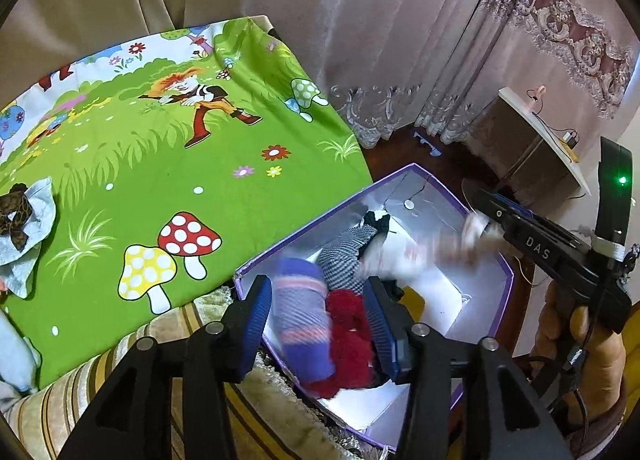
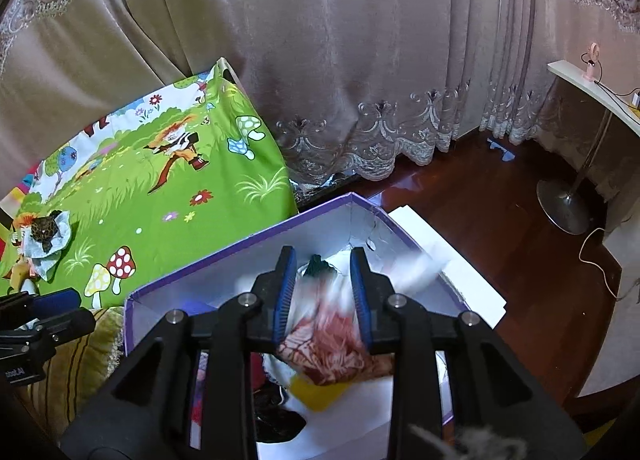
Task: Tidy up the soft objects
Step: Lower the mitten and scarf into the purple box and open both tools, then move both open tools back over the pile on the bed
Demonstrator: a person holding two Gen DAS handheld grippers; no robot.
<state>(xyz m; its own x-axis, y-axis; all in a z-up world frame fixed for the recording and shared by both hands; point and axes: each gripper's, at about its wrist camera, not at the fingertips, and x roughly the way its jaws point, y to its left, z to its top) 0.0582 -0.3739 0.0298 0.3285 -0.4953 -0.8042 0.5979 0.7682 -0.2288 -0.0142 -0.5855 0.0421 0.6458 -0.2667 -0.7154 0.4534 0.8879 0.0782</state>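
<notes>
A purple box (image 1: 404, 176) with a white inside stands beside the bed; it also shows in the right wrist view (image 2: 248, 238). My left gripper (image 1: 318, 300) is open over it, with a purple striped sock (image 1: 300, 312) blurred between the fingers, above a red fuzzy item (image 1: 350, 336). A grey checked sock (image 1: 344, 256) lies deeper in. My right gripper (image 2: 324, 288) hangs over the box with a white and pink-red patterned cloth (image 2: 328, 344) blurred between its fingers; I cannot tell whether it grips the cloth. A grey cloth with a leopard-print piece (image 1: 20, 224) lies on the bed.
The bed carries a green cartoon sheet (image 1: 160, 164) with mushrooms. Curtains (image 2: 340, 60) hang behind. A dark wooden floor (image 2: 480, 212), a fan stand base (image 2: 568, 200), a white cable and a white-topped side table (image 2: 592, 88) are at the right.
</notes>
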